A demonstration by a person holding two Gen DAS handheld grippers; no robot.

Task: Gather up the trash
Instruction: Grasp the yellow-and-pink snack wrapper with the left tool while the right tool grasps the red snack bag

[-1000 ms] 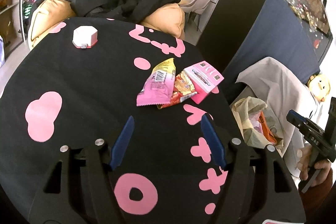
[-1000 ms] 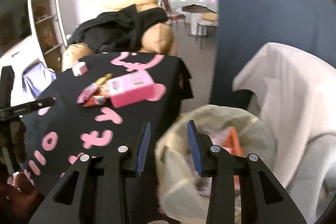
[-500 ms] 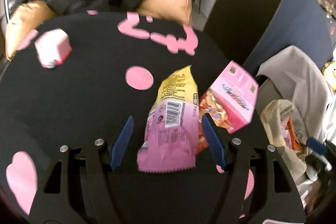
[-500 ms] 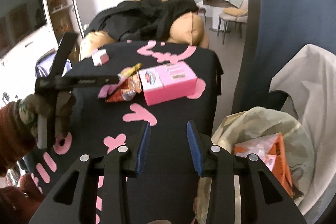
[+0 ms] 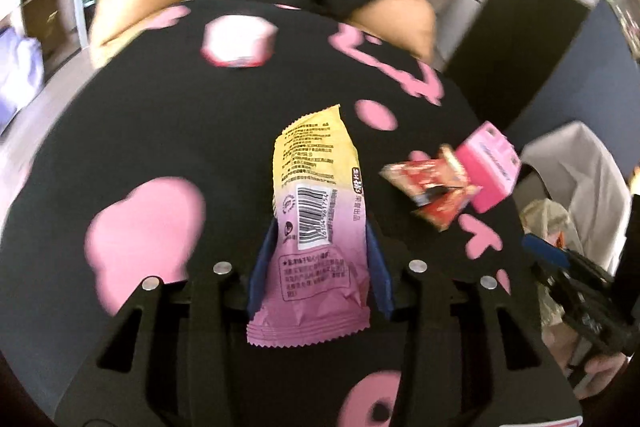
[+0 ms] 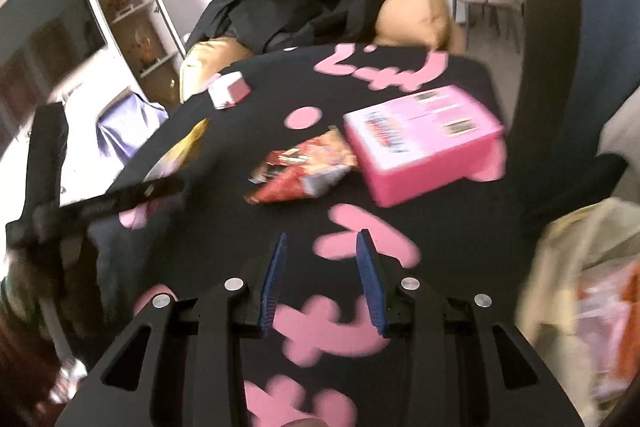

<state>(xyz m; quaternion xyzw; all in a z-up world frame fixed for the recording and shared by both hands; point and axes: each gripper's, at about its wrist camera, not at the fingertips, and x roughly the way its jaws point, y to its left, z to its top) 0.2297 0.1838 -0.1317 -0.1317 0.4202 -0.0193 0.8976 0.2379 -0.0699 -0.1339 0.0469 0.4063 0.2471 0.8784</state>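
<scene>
The pink-and-yellow wrapper (image 5: 316,223) is pinched between the jaws of the left gripper (image 5: 320,247), its long axis running straight out along them, over the worktop (image 5: 180,131). The right gripper (image 6: 322,247), jaws spread and empty, is nearer the red wrapper (image 6: 300,175), the pink box (image 6: 420,147) and the trash bag (image 6: 576,267).

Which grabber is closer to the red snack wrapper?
Hard to call. The left gripper, shut on the yellow-pink packet, is beside the red wrapper. The right gripper is open, short of it.
</scene>
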